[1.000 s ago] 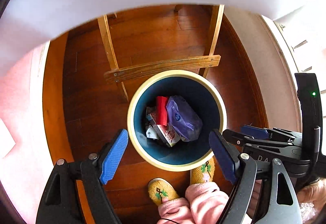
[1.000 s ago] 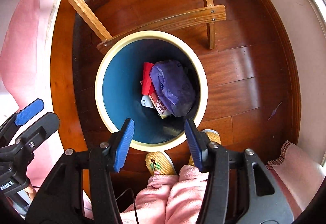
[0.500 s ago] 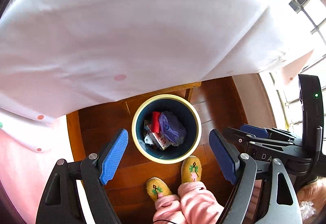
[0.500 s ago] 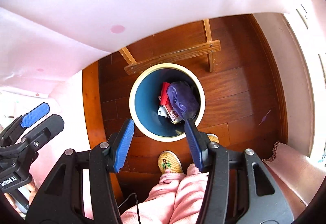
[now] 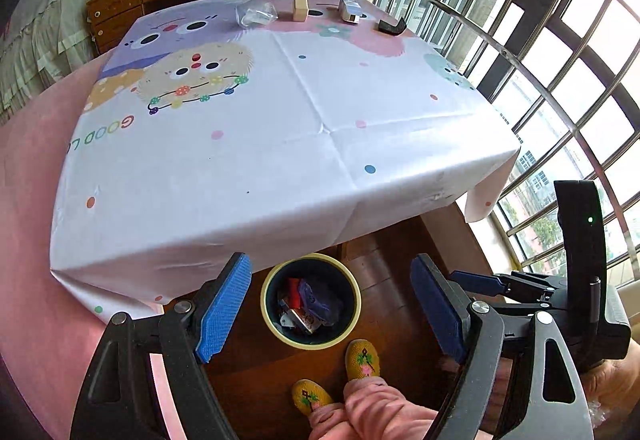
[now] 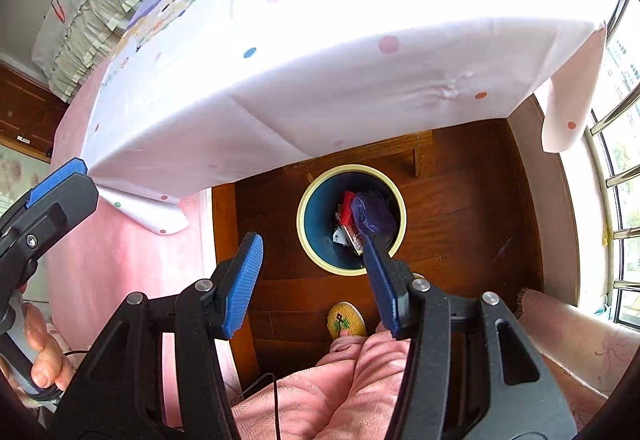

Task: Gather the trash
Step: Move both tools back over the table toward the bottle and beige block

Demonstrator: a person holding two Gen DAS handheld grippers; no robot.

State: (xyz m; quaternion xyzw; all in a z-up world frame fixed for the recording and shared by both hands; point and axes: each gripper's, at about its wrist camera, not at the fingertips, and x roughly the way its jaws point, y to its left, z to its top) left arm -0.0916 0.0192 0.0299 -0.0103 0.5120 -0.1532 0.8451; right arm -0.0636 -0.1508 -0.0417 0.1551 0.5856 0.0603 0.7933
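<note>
Both tools hang high above the floor, each with its blue pads spread wide and nothing between them. The left tool (image 5: 330, 304) looks down over the near edge of the bench (image 5: 280, 160), which is draped in a white cloth printed with cartoon animals and coloured dots. Below that edge, on the dark wooden floor, stands the bin (image 5: 267, 310) — blue inside with a cream rim, partly tucked under the cloth's overhang. The collected trash (image 5: 310, 306) lies at its bottom: a purple crumpled bag, something red, and printed wrappers. At the bench's far edge rest a clear crumpled wrapper (image 5: 256, 14), a small beige block (image 5: 301, 7), a little box (image 5: 350, 10) and a black piece (image 5: 392, 26).

The right tool (image 6: 312, 276) hovers near the bin, its right pad overlapping the rim in view. Yellow embroidered slippers (image 5: 362, 360) and pink trouser legs — the person's — stand just beside the bin.
</note>
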